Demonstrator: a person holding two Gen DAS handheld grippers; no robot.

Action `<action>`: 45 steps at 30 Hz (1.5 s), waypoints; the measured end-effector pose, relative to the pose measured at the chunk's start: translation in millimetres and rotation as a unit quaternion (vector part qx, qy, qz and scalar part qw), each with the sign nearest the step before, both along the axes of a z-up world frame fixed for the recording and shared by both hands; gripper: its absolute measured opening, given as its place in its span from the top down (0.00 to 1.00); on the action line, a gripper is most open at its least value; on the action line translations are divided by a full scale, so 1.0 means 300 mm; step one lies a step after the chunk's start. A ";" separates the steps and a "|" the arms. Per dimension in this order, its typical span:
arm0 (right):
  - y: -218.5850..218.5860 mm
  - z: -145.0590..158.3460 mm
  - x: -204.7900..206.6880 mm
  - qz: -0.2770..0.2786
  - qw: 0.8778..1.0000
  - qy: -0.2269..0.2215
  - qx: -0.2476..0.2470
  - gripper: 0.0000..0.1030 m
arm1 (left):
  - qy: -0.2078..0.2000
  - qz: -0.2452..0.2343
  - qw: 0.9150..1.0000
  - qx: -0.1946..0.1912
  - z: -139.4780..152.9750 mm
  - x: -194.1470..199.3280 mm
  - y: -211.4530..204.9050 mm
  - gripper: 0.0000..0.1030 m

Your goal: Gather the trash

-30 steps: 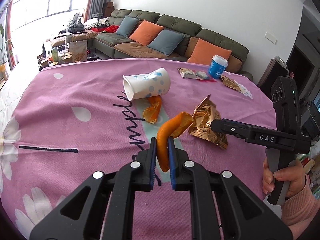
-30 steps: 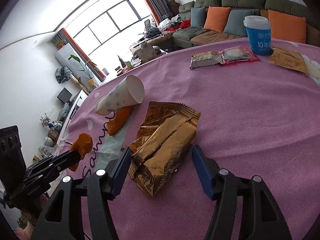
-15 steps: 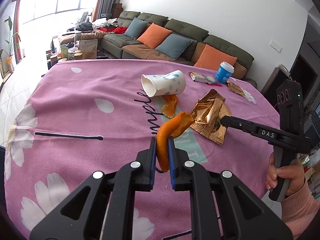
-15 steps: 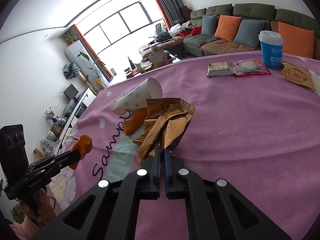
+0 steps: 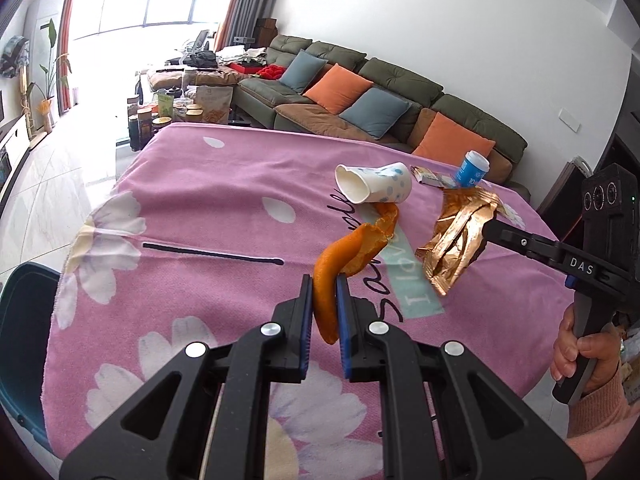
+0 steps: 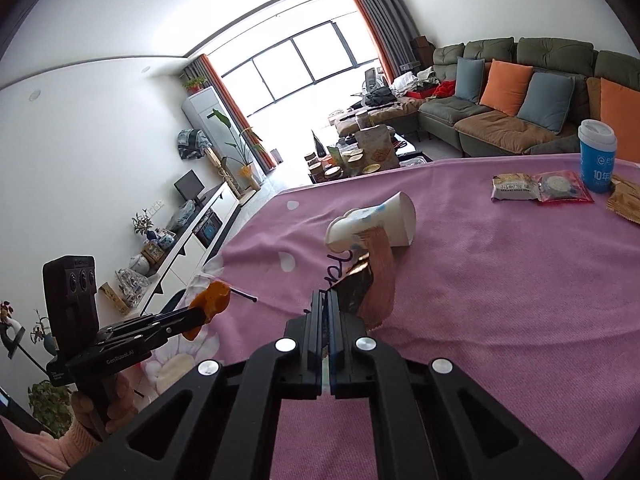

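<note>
So your left gripper (image 5: 325,294) pinches a peel (image 5: 340,256), your right (image 6: 328,320) a wrapper (image 5: 456,240), both lifted off the table (image 5: 200,200); cup (image 5: 374,188), second peel (image 5: 388,216) and packets (image 6: 540,187) remain.

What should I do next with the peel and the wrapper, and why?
Probably carry both toward the dark bin at the table's left edge: the left gripper grips the peel and the right gripper the wrapper, both off the cloth.
</note>
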State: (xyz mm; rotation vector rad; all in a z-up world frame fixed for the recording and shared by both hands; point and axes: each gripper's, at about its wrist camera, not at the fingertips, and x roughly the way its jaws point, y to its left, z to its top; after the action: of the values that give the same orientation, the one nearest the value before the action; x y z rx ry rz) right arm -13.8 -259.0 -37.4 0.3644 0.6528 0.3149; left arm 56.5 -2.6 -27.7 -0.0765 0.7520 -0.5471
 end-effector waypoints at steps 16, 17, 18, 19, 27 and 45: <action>-0.053 -0.115 0.017 -0.031 0.997 0.064 0.035 0.77 | 0.013 0.014 1.000 -0.005 -0.031 0.011 0.050 0.88; -0.053 -0.119 0.022 -0.035 0.997 0.062 0.033 0.77 | 0.013 0.014 1.000 -0.003 -0.033 0.010 0.048 0.88; -0.056 -0.128 0.029 -0.038 0.997 0.064 0.038 0.77 | 0.013 0.013 1.000 -0.002 -0.034 0.008 0.046 0.88; -0.062 -0.141 0.038 -0.037 0.995 0.070 0.054 0.81 | 0.013 0.014 1.000 -0.001 -0.034 0.006 0.047 0.88; -0.018 -0.160 0.044 0.025 0.992 0.106 0.068 0.63 | 0.014 0.021 1.000 0.001 -0.038 0.010 0.065 0.88; -0.167 -0.144 0.106 -0.062 0.993 0.092 -0.026 0.71 | 0.010 0.026 1.000 0.008 -0.041 0.011 0.057 0.88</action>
State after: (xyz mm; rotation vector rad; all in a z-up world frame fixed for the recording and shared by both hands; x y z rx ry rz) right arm 18.1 -309.1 -80.5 0.3845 0.8131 0.1453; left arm 59.9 14.3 -40.2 -0.0867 0.7712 -0.4908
